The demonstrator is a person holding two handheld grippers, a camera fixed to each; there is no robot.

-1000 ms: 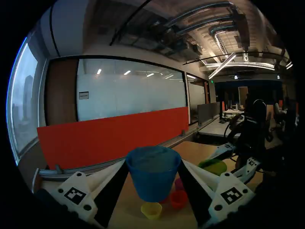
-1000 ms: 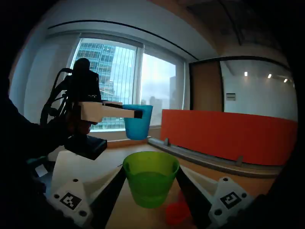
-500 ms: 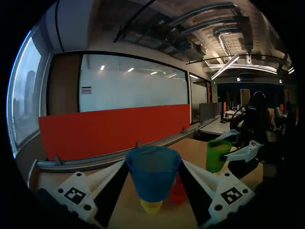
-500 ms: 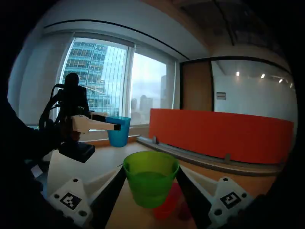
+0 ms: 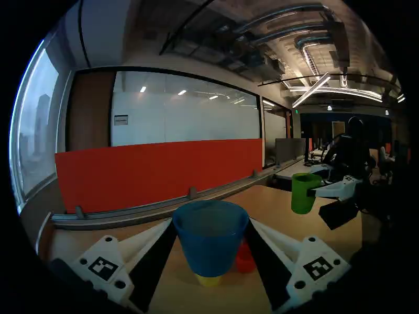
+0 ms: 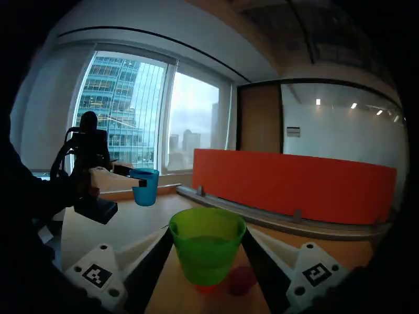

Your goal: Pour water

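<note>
A blue cup (image 5: 210, 238) stands upright between the fingers of my left gripper (image 5: 210, 230), which is shut on it. In the right gripper view the same blue cup (image 6: 144, 187) hangs far off at the left over the table, held by the left gripper (image 6: 137, 182) and a dark hand. My right gripper (image 6: 208, 235) is shut on an upright green cup (image 6: 208, 246); its lower part looks darker, perhaps liquid. In the left gripper view the green cup (image 5: 302, 192) is at the right in the right gripper (image 5: 313, 191).
Small cups sit on the wooden table (image 5: 272, 201) under the held ones: a yellow cup (image 5: 209, 280) and a red cup (image 5: 245, 259), also seen as a red cup (image 6: 207, 288) and a pink cup (image 6: 241, 273). An orange divider (image 5: 157, 175) runs along the table's far edge.
The two grippers have drawn apart. The green cup, tilted near the blue cup a second ago, is now upright and farther off. The blue cup has sunk lower and moved left in the right gripper view.
</note>
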